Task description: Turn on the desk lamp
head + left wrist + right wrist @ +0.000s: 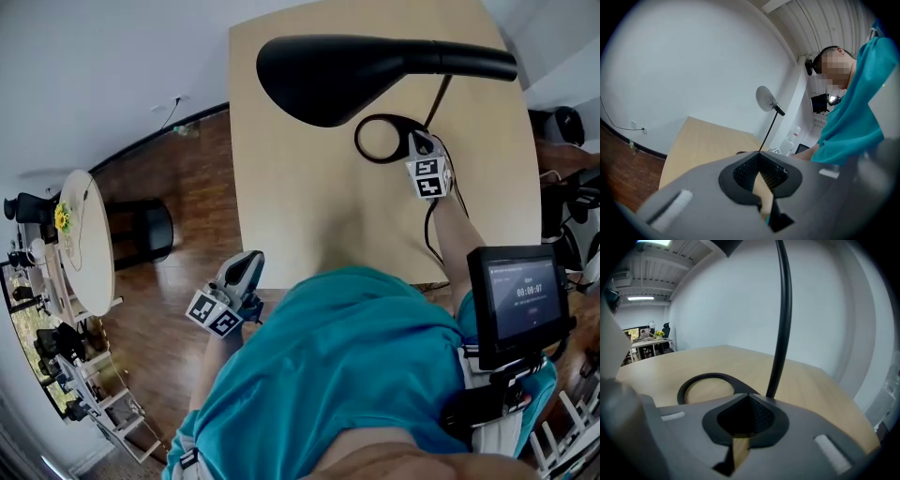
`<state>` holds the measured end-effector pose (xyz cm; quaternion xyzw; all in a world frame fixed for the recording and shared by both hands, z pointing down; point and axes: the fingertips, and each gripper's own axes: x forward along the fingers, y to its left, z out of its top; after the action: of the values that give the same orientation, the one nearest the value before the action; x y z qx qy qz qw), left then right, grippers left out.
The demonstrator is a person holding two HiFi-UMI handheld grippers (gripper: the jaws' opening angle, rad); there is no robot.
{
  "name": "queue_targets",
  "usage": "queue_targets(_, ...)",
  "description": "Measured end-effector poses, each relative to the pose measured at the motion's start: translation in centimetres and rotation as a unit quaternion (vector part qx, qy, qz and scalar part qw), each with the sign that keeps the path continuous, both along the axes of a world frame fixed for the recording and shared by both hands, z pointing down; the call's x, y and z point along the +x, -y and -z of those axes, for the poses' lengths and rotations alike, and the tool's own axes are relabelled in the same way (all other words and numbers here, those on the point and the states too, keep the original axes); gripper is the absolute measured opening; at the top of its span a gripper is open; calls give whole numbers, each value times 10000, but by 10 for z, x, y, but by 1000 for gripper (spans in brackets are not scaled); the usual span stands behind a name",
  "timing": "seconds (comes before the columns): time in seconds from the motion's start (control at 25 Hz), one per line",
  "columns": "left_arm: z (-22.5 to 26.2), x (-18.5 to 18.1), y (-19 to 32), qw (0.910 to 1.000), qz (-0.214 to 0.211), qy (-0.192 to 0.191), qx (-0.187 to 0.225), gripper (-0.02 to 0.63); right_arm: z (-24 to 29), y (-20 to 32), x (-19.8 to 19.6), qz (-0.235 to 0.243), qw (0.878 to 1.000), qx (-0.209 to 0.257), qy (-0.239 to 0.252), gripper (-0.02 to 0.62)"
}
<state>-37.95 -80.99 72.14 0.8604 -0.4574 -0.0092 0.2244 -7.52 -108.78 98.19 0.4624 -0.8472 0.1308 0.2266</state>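
The lamp base (710, 376) is seen just ahead of the closed right tongs (749, 397); the left tongs (759, 159), also closed, are held far off.

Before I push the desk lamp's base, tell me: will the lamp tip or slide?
Probably top-heavy: the wide head reaches out past the small ring base on a thin stem, so it may tip. The base may also slide on the smooth table.

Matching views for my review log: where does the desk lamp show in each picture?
Head view: desk lamp top centre, its ring base just below.
Left gripper view: lamp head at centre, small, far across the desk.
Right gripper view: stem up the middle, ring base lower left.
Shared landmark: the light wooden desk.
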Motion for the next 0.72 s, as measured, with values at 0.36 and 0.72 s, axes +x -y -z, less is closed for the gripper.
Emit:
queue_targets(0.36, -10, 3, 7, 9999, -121, -16, -46, 95, -8, -1, 0, 5, 9990, -8, -456, 3)
queue_targets(0.72, -7, 12, 1, 10000, -27, -36, 75, 95, -6, -4, -1, 108, 9993, -96, -345, 2)
